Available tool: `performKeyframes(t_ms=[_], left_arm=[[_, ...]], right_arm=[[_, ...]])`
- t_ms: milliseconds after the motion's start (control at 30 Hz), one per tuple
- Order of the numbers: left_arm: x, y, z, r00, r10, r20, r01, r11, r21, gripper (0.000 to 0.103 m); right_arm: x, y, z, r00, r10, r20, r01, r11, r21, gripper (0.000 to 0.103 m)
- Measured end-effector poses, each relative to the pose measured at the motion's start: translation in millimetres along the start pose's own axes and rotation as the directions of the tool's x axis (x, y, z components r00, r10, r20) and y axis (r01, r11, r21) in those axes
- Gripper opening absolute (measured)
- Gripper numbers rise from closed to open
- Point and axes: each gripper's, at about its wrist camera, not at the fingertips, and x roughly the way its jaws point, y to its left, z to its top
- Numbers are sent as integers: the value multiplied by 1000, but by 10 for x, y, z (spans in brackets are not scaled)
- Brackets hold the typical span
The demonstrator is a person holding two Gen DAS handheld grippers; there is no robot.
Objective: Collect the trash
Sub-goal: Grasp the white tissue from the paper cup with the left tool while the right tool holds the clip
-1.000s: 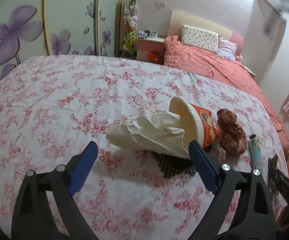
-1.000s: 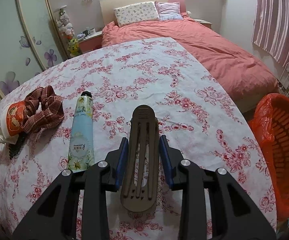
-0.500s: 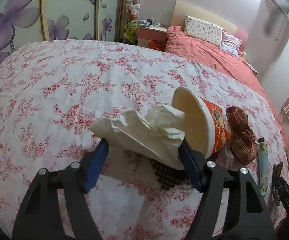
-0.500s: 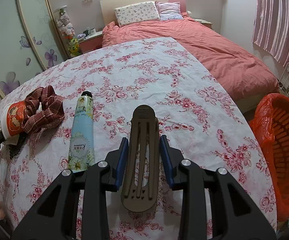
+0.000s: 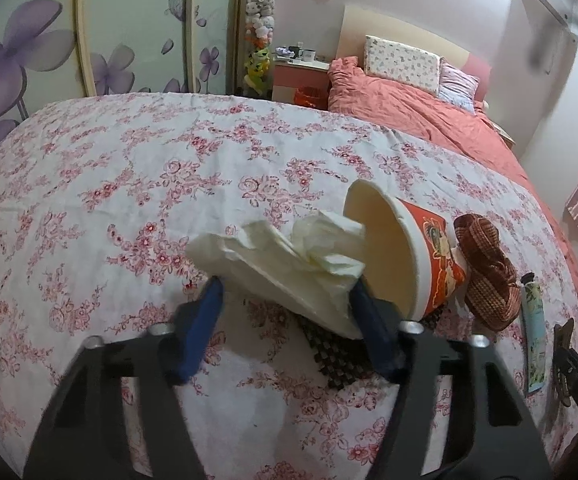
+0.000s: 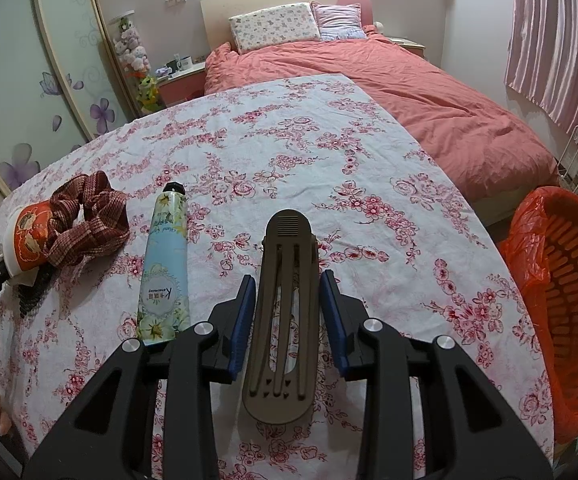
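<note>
The left gripper (image 5: 285, 292) has just been closing its jaws on the crumpled tissue (image 5: 289, 260), and its blue pads now flank the wad's lower edge on both sides; whether they already press it cannot be told. The tissue spills out of the mouth of the paper cup (image 5: 401, 256), which lies on its side on the floral cloth (image 5: 129, 200). A black mesh piece (image 5: 337, 356) shows under the cup. Just right of the cup lies a brown scrunchie (image 5: 485, 276), and beyond that a tube (image 5: 533, 332). The right gripper (image 6: 287, 312) is clenched around a brown hair clip (image 6: 285, 312). Far right of the cup, past the cloth's edge, stands an orange bin (image 6: 569, 300).
</note>
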Motion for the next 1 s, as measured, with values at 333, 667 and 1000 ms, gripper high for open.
performKeyframes(t_ms=[333, 667, 1000], left_arm=[[-34, 28, -8, 1000, -10, -2, 10, 1000, 26, 23], [67, 53, 4, 999, -41, -28, 42, 999, 22, 11], [-262, 166, 46, 999, -23, 48, 21, 999, 32, 8]], right_arm=[[-16, -57, -13, 999, 37, 2, -37, 999, 17, 30], [-13, -28, -6, 999, 37, -2, -37, 999, -17, 29], [-229, -30, -65, 996, 77, 34, -77, 997, -26, 29]])
